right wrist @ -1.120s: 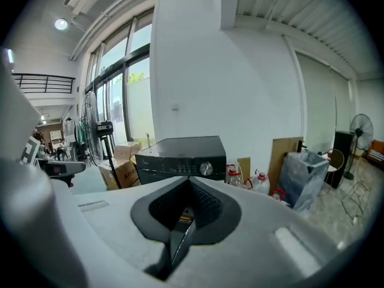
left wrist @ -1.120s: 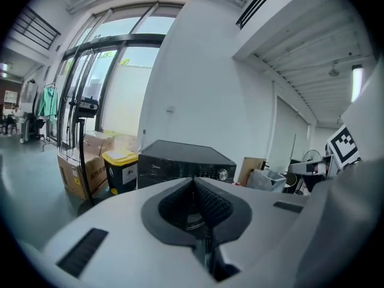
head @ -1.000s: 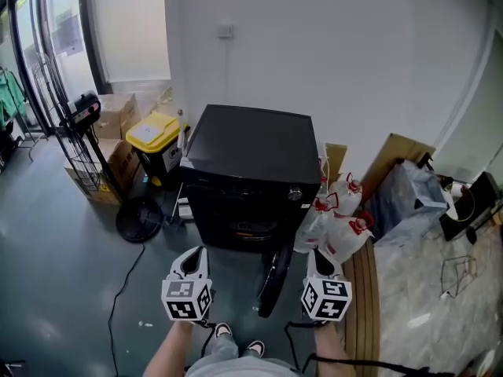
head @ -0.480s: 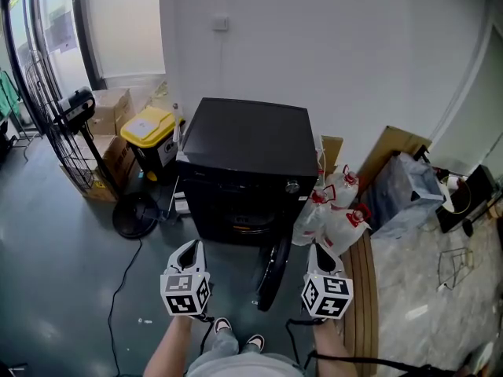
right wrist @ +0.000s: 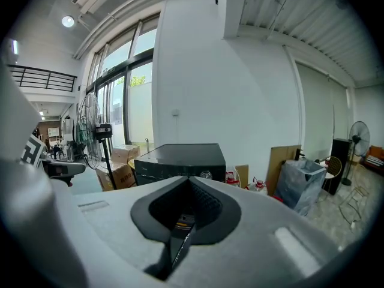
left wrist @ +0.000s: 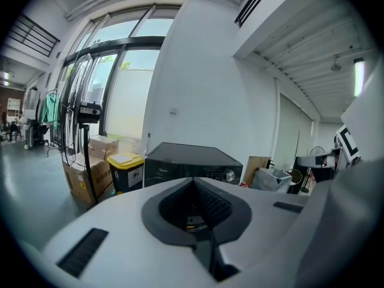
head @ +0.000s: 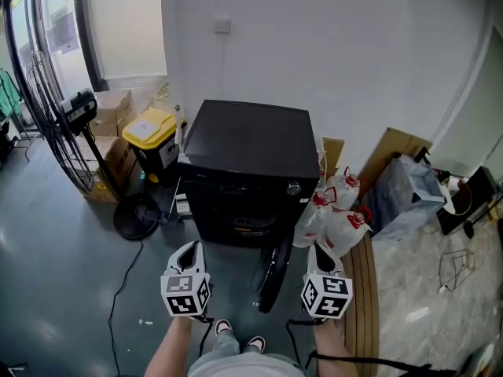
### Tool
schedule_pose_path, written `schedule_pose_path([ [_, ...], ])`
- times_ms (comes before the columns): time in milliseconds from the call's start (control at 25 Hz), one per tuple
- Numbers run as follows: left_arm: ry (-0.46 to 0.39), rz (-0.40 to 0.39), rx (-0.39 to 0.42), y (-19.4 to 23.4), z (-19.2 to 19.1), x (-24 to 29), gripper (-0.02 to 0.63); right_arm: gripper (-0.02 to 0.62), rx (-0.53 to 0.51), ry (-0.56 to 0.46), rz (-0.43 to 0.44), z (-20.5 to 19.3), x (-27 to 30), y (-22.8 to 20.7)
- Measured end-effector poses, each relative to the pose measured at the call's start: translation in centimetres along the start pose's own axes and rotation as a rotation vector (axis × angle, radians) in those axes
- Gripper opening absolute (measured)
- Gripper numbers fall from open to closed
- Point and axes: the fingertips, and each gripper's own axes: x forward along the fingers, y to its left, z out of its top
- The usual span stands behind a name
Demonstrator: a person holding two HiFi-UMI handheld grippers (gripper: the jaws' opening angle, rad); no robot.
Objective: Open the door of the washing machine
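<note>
Washing machine [head: 250,144] sits straight ahead of you on the floor, w/ both claws held low in front of it, well apart from its front. The door [head: 274,277] already stands swung out toward you. From the head view you see it nearly edge-on, a dark disc running from the right side of the drum opening back toward your feet, so the hinge looks to be on that right side. It lies between the two claws, closer to the right claw [head: 318,251] than to the left claw [head: 191,250], and neither touches it. Left claw is closed tip to tip w/ nothing in it, and the right one reads the same in its own view: tips together, empty. Both point at the machine's front, slightly down. Judging by this, the opening is done or nearly so. If you want more swing, the right claw is the nearer one, pushing the door's free edge further to the right, toward the white jugs [head: 334,218] just beside the machine. Watch clearance there.
</note>
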Motion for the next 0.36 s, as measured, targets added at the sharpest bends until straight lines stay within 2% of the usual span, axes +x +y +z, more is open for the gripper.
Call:
schedule_pose_path([
  [360, 0.009, 0.007, 0.000, 0.19, -0.38, -0.15, 0.003, 0.005, 0.004, 0.001, -0.003, -0.20, -0.22, 0.00],
])
